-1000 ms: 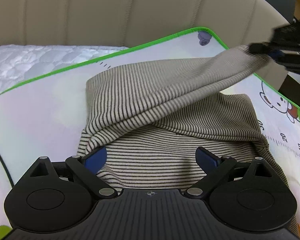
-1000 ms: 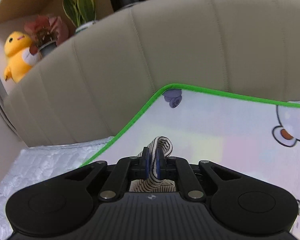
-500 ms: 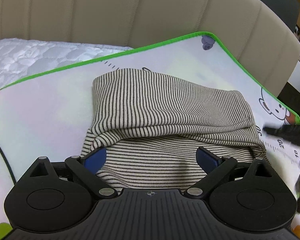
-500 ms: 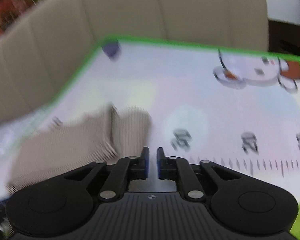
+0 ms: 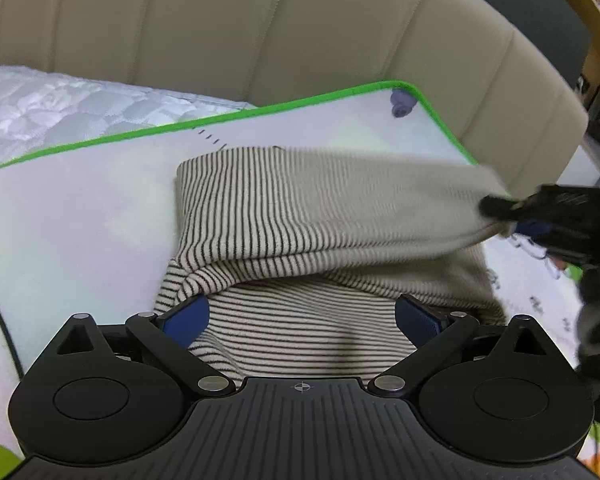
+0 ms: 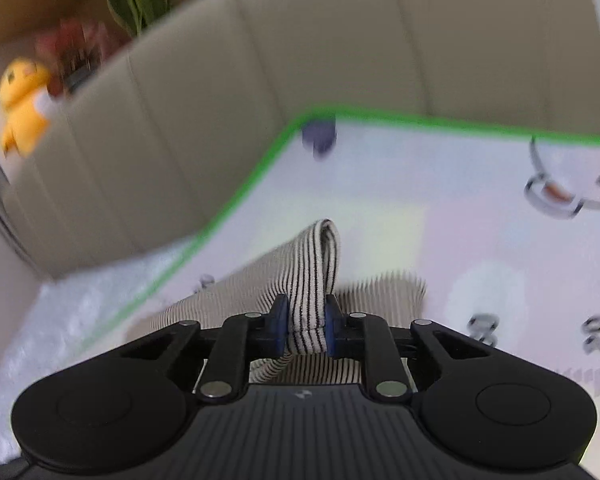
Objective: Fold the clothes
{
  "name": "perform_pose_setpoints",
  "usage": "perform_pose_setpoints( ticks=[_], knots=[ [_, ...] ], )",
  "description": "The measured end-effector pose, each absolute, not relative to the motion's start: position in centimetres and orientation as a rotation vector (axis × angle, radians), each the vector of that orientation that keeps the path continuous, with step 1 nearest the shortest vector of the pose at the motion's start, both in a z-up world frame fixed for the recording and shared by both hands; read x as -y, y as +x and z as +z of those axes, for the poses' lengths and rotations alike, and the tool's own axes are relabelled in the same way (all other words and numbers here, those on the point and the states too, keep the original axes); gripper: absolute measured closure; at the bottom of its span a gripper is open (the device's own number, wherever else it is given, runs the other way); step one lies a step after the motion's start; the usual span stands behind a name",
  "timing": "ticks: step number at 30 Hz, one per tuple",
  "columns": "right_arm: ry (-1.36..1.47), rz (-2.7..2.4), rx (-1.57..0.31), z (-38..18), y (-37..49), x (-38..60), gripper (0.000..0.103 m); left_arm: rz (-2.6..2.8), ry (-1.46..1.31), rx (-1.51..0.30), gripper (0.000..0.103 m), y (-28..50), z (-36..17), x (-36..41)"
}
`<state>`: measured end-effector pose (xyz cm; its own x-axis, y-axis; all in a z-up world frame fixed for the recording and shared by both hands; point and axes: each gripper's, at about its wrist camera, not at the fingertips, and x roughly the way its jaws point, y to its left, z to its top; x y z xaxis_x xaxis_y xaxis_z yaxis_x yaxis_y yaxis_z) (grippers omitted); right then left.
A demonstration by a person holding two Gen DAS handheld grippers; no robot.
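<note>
R tool (image 6: pixel 303 326) now has a bunched fold of the striped garment (image 5: pixel 300 240) pinched between its pads again; half a sec ago its jaws were nearly shut on nothing, fabric lying flat. The far-right edge is lifted off the play mat (image 5: pixel 80 208) and pulled taut. L tool (image 5: pixel 302 316) is wide, holding nothing, over the near part of the garment, unmoved. Prob. a re-grip to redo or adjust the fold.

Black ribbed hand-held gripper (image 6: pixel 305 322), blue pads (image 6: pixel 279 328), seemingly silver screws.
</note>
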<state>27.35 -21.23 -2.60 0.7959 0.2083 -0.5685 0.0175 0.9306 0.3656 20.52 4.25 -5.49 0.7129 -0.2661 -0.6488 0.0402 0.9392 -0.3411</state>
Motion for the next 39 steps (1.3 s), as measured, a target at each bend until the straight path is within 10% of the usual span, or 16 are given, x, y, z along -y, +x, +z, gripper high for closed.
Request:
perform_pose_setpoints(
  ticks=[14,39],
  knots=[
    [0.258,-0.009,-0.778,-10.0,26.0,22.0,0.074,-0.255,-0.200,-0.561,0.002,20.5,-3.2,-3.7],
    [0.207,-0.023,-0.770,-9.6,25.9,21.0,0.063,-0.184,-0.182,-0.744,0.011,23.3,-6.7,-4.8]
  ],
)
